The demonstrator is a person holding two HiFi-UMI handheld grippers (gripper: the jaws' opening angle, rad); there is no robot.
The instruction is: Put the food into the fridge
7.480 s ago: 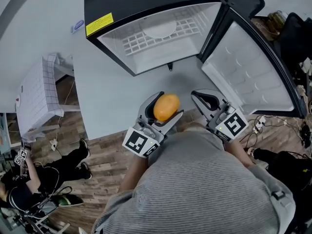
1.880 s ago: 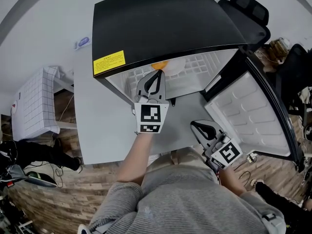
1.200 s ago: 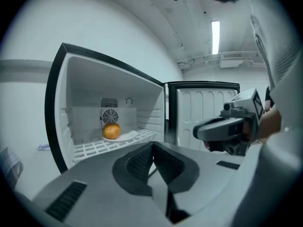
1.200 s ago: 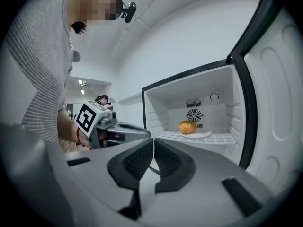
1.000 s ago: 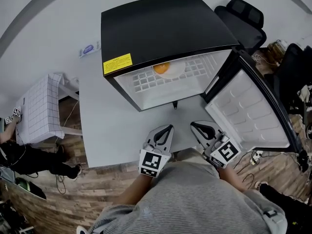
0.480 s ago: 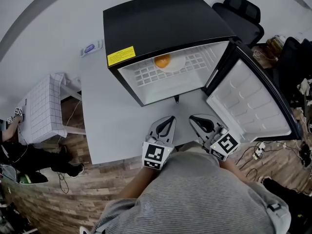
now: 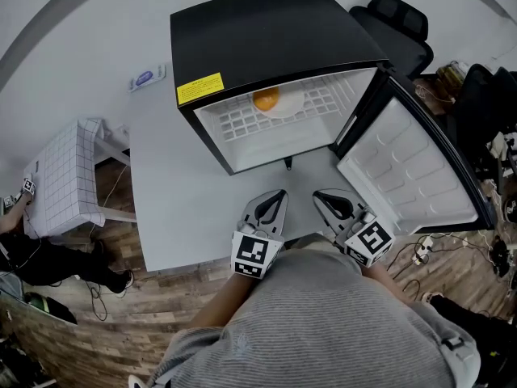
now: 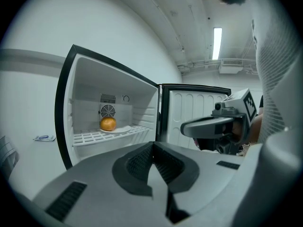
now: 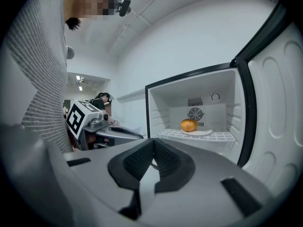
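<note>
The orange fruit point(image 7: 265, 99) lies on a white plate point(image 7: 284, 104) on the wire shelf of the open black fridge point(image 7: 266, 39); both gripper views show the fruit point(image 8: 108, 124) point(image 9: 188, 125) deep inside. My left gripper point(image 7: 279, 195) is shut and empty, held close to my body in front of the fridge. My right gripper point(image 7: 318, 196) hangs beside it, also shut with nothing in its jaws. In the left gripper view the right gripper point(image 8: 187, 128) shows at right; in the right gripper view the left gripper point(image 9: 137, 135) shows at left.
The fridge door point(image 7: 412, 168) stands wide open to the right. The fridge sits on a grey table point(image 7: 170, 184). A black office chair point(image 7: 394, 24) is behind the fridge, a white checked box point(image 7: 60, 176) to the left, cables point(image 7: 428, 249) on the wooden floor at right.
Over the earlier frames my left gripper carried the orange fruit into the fridge, left it on the plate and drew back shut. In the last second both grippers barely moved.
</note>
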